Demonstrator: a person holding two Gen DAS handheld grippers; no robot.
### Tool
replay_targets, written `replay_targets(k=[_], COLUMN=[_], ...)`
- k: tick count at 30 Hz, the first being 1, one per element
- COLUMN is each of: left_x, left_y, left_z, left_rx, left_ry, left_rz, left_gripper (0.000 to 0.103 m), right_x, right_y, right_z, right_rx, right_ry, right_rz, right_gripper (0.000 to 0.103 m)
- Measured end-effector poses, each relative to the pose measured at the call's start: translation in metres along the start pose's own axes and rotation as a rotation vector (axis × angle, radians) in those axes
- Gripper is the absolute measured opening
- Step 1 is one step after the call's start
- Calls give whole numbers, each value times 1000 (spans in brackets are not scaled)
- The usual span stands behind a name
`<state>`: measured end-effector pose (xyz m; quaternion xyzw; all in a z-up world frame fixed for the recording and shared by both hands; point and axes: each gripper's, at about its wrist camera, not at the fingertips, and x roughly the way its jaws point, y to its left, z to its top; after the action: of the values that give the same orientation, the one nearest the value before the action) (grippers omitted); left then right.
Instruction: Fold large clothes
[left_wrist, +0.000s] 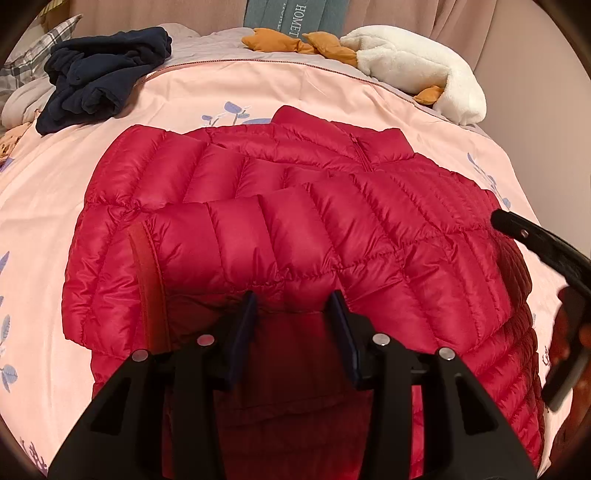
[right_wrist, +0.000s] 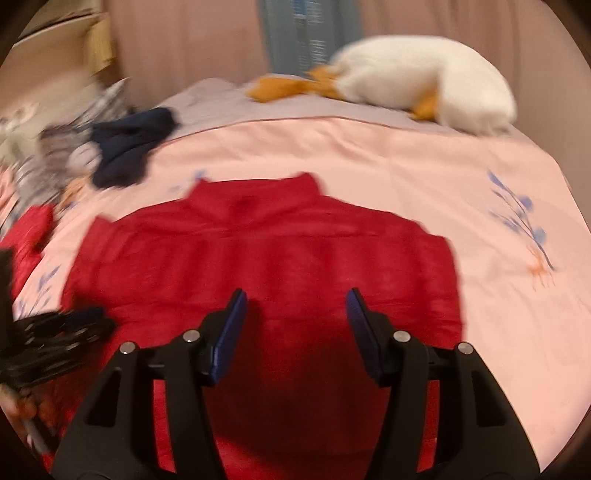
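Note:
A red quilted puffer jacket (left_wrist: 295, 206) lies flat on the pink bedspread (left_wrist: 295, 92), collar away from me, one sleeve folded across its chest. My left gripper (left_wrist: 294, 306) sits at the near edge of that folded part. Puckered fabric is pinched between its fingers (left_wrist: 338, 310). The right gripper (left_wrist: 535, 247) shows blurred at the jacket's right side. In the blurred right wrist view, my right gripper (right_wrist: 295, 306) hovers with its fingers apart over the jacket's (right_wrist: 258, 258) lower half, nothing visibly between the pads. The left gripper (right_wrist: 55, 332) is a dark blur at the left.
A crumpled navy garment (left_wrist: 107, 81) lies at the far left of the bed. A white plush duck (left_wrist: 417, 62) with orange feet rests at the far right. A plaid pillow (left_wrist: 48, 40) and a teal cushion (left_wrist: 295, 14) stand against the headboard.

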<state>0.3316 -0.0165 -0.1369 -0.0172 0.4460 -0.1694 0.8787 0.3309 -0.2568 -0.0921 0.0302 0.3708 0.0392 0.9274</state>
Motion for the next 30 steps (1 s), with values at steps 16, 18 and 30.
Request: replay_targets(k=[16, 18, 30], left_x=[-4, -5, -29], left_y=[-4, -5, -20], left_z=[1, 0, -10], left_rx=[5, 7, 82], left_ry=[-1, -3, -66], left_rz=[28, 32, 104], left_gripper=[44, 44, 44], right_x=[-3, -11, -16], right_y=[52, 59, 70], right_z=[-20, -23, -39], right_rx=[-105, -123, -168], right_ry=[50, 37, 57], right_rz=[34, 48, 28], right_gripper=[60, 64, 65])
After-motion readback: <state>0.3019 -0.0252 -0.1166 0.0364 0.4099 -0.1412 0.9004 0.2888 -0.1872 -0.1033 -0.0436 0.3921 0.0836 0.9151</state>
